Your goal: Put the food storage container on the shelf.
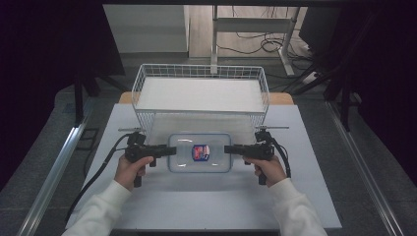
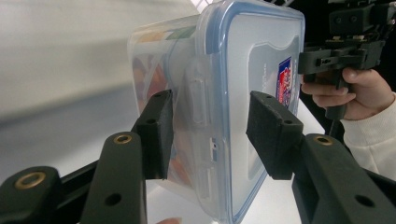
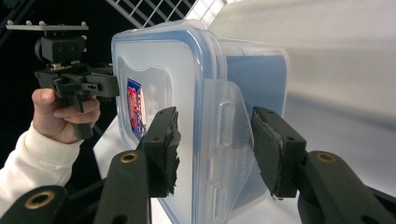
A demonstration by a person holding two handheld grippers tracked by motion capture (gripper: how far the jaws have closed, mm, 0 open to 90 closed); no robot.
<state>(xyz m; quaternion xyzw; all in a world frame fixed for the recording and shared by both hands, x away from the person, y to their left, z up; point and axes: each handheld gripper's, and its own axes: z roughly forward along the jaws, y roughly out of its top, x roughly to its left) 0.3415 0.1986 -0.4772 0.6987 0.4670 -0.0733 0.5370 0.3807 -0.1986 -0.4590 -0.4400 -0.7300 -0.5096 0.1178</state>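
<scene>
A clear lidded plastic box with a blue seal and a red-and-blue label lies flat on the white table, just in front of the wire basket. My left gripper is at the box's left end and my right gripper at its right end. In the left gripper view the box has its side latch between the jaws of the left gripper, which stands open with gaps showing. In the right gripper view the right gripper is open astride the other latch flap of the box.
A white wire basket with a white board inside stands behind the box. The white table extends toward the person. Grey floor, metal rails and desk legs with cables surround it.
</scene>
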